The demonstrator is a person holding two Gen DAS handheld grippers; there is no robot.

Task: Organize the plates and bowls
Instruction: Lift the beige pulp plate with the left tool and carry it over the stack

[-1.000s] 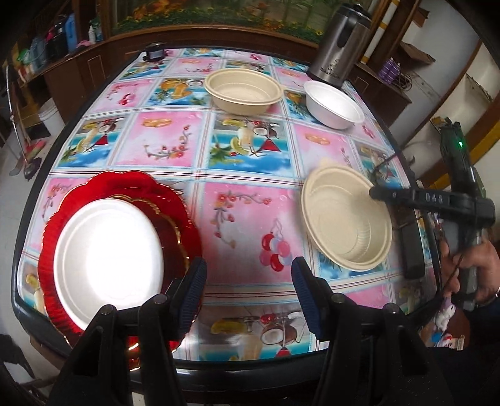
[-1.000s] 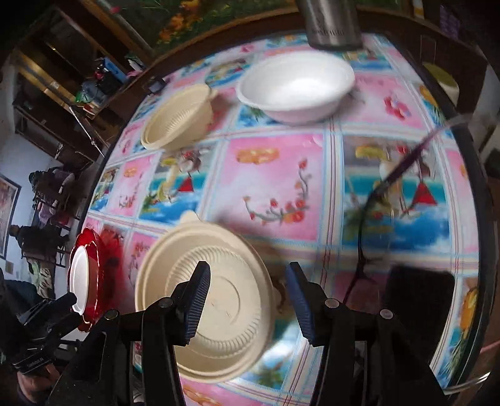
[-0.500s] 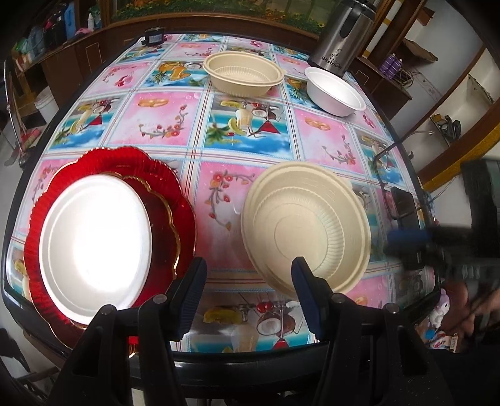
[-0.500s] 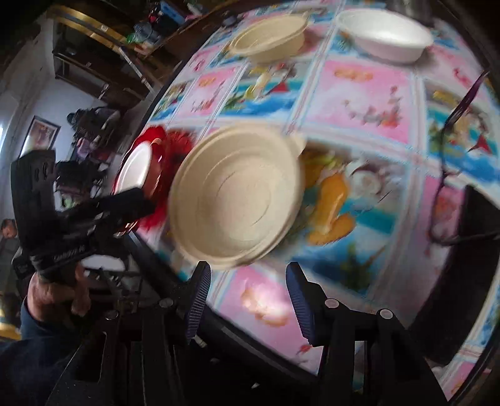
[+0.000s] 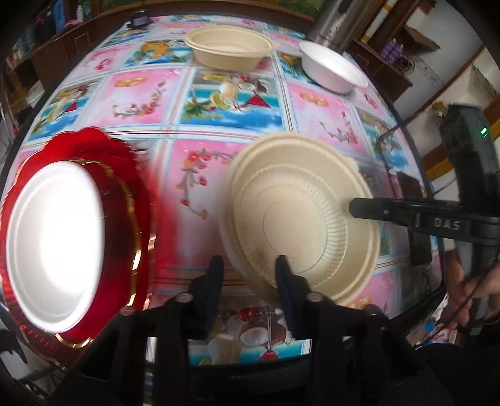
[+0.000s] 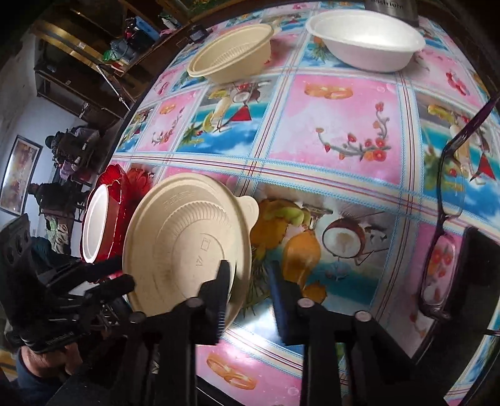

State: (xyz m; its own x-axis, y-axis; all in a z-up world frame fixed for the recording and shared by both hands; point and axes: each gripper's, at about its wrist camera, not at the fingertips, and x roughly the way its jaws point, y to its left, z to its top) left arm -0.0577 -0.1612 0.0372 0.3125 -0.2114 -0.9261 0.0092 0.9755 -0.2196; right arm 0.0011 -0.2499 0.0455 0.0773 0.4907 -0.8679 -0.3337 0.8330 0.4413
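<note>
A beige ribbed plate (image 5: 300, 218) is held tilted above the table's near edge; it also shows in the right wrist view (image 6: 184, 246). My left gripper (image 5: 248, 274) is open, its jaws straddling the plate's near rim. My right gripper (image 6: 250, 281) is open with its left finger over the plate's rim; one of its fingers (image 5: 406, 215) reaches onto the plate from the right. A white plate (image 5: 53, 246) lies on stacked red plates (image 5: 131, 200) at the left. A beige bowl (image 5: 228, 47) and a white bowl (image 5: 331, 68) stand at the far side.
The table (image 5: 203, 175) has a glossy pink and blue picture cloth. Glasses (image 6: 443, 218) and a dark phone (image 6: 481, 259) lie at the right edge. A steel kettle (image 5: 340, 18) stands behind the white bowl. Cabinets line the far wall.
The beige plate has been carried from the right toward the table's front middle. Both grippers' jaws have narrowed and now sit at its rim.
</note>
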